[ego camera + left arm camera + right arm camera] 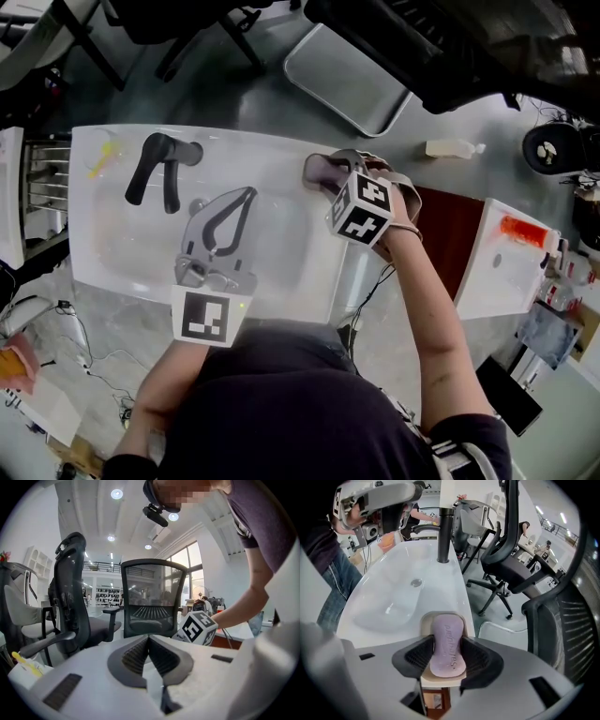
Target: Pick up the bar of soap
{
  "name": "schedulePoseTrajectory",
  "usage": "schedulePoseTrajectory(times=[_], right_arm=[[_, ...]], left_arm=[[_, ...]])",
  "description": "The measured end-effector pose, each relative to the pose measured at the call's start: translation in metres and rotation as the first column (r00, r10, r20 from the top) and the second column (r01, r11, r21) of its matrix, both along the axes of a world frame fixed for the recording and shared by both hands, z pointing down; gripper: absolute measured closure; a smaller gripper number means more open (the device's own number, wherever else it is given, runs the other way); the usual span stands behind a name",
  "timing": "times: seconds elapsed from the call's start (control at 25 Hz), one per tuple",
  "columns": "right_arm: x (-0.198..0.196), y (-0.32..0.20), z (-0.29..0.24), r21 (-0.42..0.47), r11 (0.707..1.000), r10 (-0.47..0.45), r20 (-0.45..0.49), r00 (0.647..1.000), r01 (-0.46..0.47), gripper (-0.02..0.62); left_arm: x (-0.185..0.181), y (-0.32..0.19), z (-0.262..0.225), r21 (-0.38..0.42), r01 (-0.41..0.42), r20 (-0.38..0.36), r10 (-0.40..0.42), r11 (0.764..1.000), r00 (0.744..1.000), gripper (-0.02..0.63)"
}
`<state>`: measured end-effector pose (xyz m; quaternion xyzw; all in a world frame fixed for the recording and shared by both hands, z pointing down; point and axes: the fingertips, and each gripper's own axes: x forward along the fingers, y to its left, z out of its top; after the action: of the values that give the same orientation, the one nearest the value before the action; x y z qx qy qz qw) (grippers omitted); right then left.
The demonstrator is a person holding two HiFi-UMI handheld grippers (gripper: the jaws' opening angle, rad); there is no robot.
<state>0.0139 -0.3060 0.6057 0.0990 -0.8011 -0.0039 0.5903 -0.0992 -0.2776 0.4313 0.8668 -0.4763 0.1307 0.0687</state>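
A purple bar of soap (448, 656) lies on a beige soap dish (425, 620) at the right end of the white sink (112, 244). My right gripper (447, 640) is lowered over the dish and stands open. Its dark ribbed pads (417, 656) flank the bar closely on both sides, and the bar still rests on the dish. From above, the right gripper (325, 171) is at the sink's right rim, with its marker cube (361, 208) behind it. My left gripper (247, 194) hovers over the basin, shut and empty; its own view faces office chairs.
A black faucet (159, 167) stands at the sink's far left, with a drain (416, 582) in the basin. Black office chairs (511, 559) crowd the far side. A red-brown panel (450, 234) and another white counter (511, 262) lie to the right, and a white bottle (452, 148) is on the floor.
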Motion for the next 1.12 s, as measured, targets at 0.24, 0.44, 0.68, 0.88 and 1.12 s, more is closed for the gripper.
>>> schedulePoseTrajectory(times=[0.24, 0.44, 0.68, 0.88, 1.12], right_arm=[[0.002, 0.000, 0.000, 0.031, 1.000, -0.002, -0.015, 1.000, 0.003, 0.400], [0.003, 0.000, -0.001, 0.109, 0.994, -0.007, -0.035, 0.999, 0.011, 0.405], [0.001, 0.001, -0.012, 0.189, 0.982, -0.016, -0.039, 0.999, 0.024, 0.405], [-0.004, -0.001, -0.038, 0.276, 0.961, -0.002, -0.018, 1.000, 0.007, 0.405], [-0.010, 0.002, -0.083, 0.394, 0.919, 0.026, 0.032, 0.999, -0.037, 0.405]], left_arm=[[0.004, 0.001, 0.000, -0.001, -0.012, 0.004, 0.012, 1.000, 1.000, 0.606], [0.001, 0.003, 0.001, -0.011, -0.004, -0.001, 0.004, 1.000, 1.000, 0.606], [-0.002, 0.008, -0.002, -0.003, -0.004, 0.005, 0.004, 1.000, 1.000, 0.606], [-0.004, 0.012, -0.007, 0.015, -0.004, -0.001, 0.004, 1.000, 1.000, 0.606], [-0.005, 0.020, -0.015, 0.035, -0.013, -0.005, 0.013, 0.999, 1.000, 0.606]])
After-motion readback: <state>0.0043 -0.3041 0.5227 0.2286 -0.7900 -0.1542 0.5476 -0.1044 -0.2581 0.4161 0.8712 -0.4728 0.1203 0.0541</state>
